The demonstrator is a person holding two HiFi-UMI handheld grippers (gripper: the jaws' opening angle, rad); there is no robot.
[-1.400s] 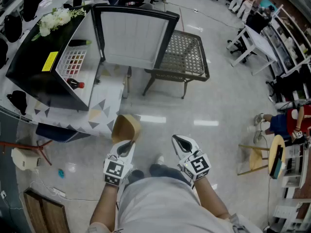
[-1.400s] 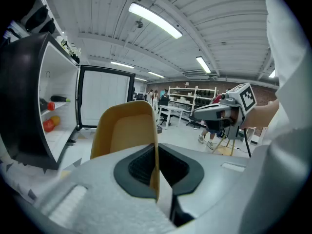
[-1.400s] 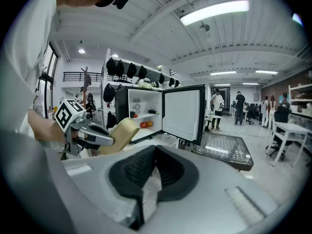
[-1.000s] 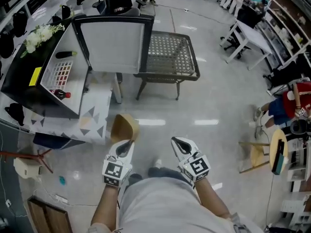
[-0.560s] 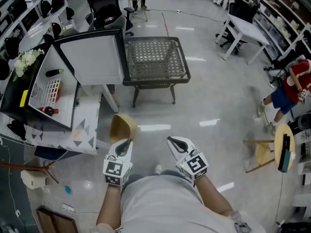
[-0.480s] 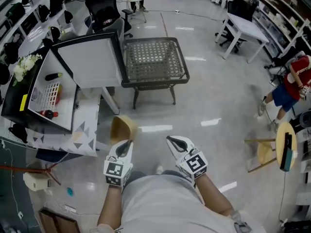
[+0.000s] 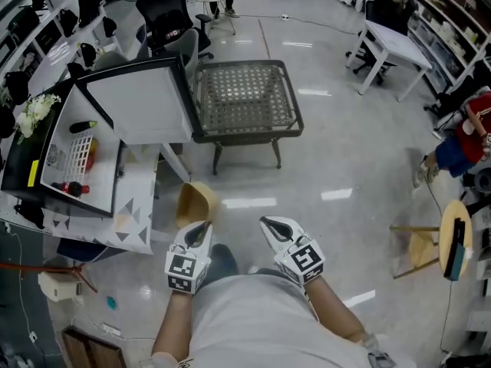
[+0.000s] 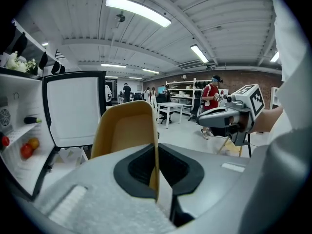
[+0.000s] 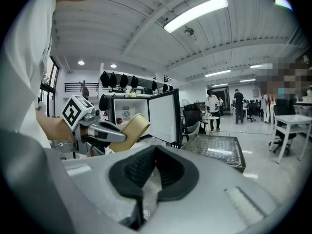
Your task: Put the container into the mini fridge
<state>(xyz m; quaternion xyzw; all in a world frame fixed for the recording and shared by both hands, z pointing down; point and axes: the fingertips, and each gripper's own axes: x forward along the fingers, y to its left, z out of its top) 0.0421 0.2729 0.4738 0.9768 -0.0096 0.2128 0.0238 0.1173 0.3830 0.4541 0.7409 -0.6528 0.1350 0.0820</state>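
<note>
My left gripper (image 7: 197,227) is shut on the wall of a tan, open-topped container (image 7: 196,200), which it holds tilted above the floor. In the left gripper view the container (image 8: 127,130) rises from the closed jaws. The black mini fridge (image 7: 23,140) stands on a low table at the left, its door (image 7: 142,106) swung wide open. Its white inside holds bottles and red fruit (image 8: 27,149). The container is well short of the fridge opening. My right gripper (image 7: 270,222) is shut and empty, level with the left one and apart from the container.
A dark mesh-topped table (image 7: 244,98) stands just right of the fridge door. Office chairs (image 7: 165,14) and a white desk (image 7: 391,41) lie farther off. A wooden stool (image 7: 430,240) and a seated person (image 7: 468,140) are at the right. Glossy floor lies ahead.
The whole view has shifted: the fridge and mesh table have slid left in the picture. Both grippers keep their pose, and the container stays in the left one.
</note>
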